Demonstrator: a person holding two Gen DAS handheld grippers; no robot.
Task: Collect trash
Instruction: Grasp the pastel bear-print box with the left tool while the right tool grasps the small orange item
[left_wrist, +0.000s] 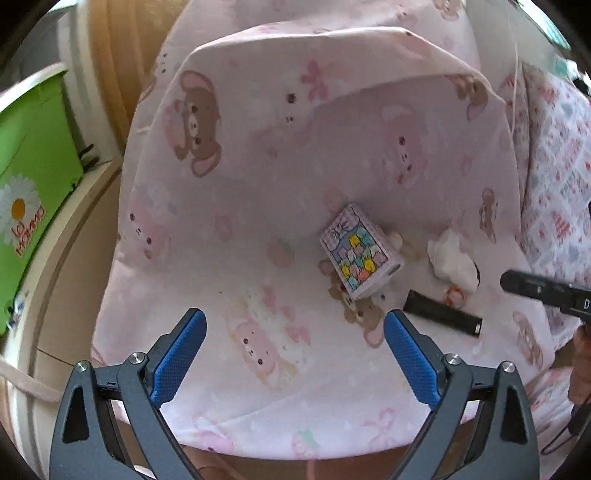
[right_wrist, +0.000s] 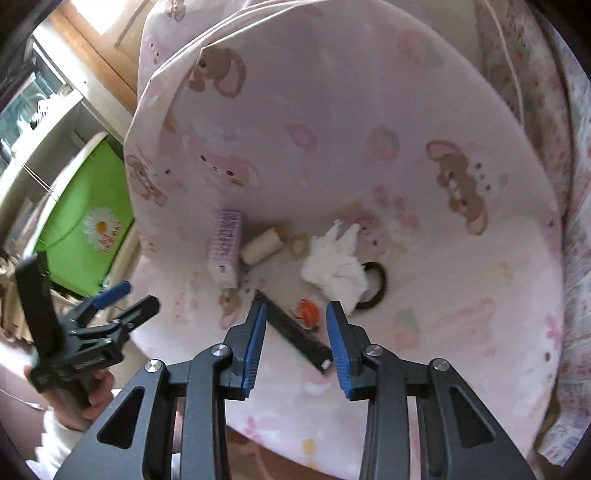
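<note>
Sheet (left_wrist: 258, 229): pink, bear-printed, lay under both claws.
Left claw (left_wrist: 295, 328): jaws stood wide apart, nothing between them; box (left_wrist: 360, 254) ahead and to its right.
Right claw (right_wrist: 295, 325): jaws partly apart, pads not pressing; black stick (right_wrist: 295, 332) lay slantwise between them.
Tissue (right_wrist: 338, 266): crumpled, just beyond the right claw's right finger, on a black ring (right_wrist: 380, 284).
Orange scrap (right_wrist: 308, 312): beside the stick, between the fingertips.
</note>
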